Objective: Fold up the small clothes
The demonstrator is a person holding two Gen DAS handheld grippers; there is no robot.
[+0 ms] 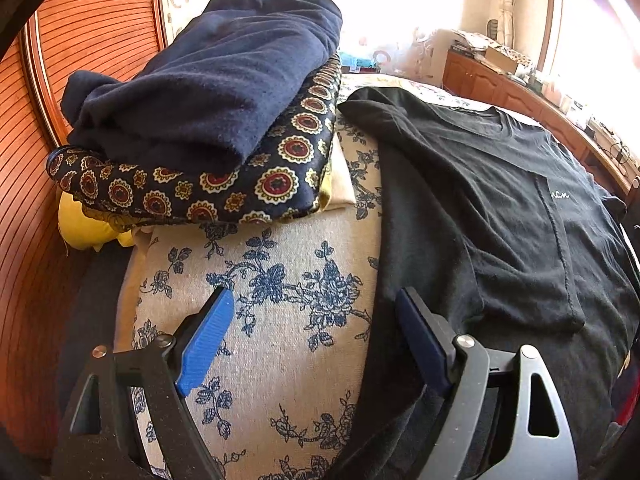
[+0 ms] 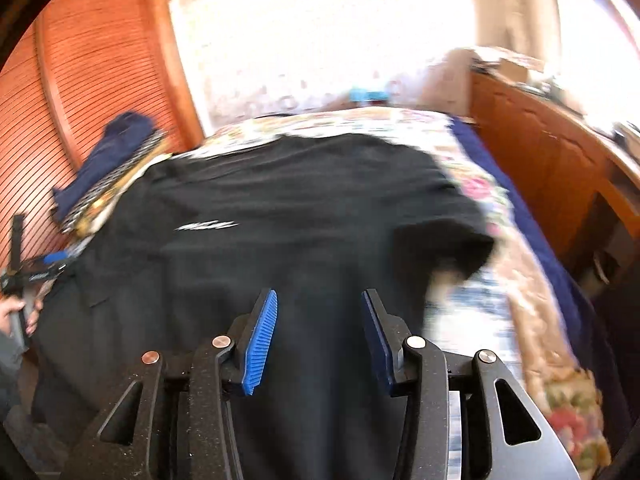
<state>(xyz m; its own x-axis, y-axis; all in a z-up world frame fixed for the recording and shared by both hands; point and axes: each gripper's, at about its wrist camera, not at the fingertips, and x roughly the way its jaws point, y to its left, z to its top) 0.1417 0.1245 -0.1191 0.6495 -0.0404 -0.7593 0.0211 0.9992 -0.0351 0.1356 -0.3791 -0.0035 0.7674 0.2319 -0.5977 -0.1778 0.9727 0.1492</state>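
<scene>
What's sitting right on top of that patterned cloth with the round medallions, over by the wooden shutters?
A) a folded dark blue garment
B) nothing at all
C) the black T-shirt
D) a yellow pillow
A: a folded navy garment rests on the medallion-patterned cloth; the black T-shirt lies spread flat beside the pile, not on it.

Both tongs, left [image 1: 312,336] and right [image 2: 318,340], are speckled black metal (silver rivets) with ribbed blue pads [image 2: 260,344].
</scene>
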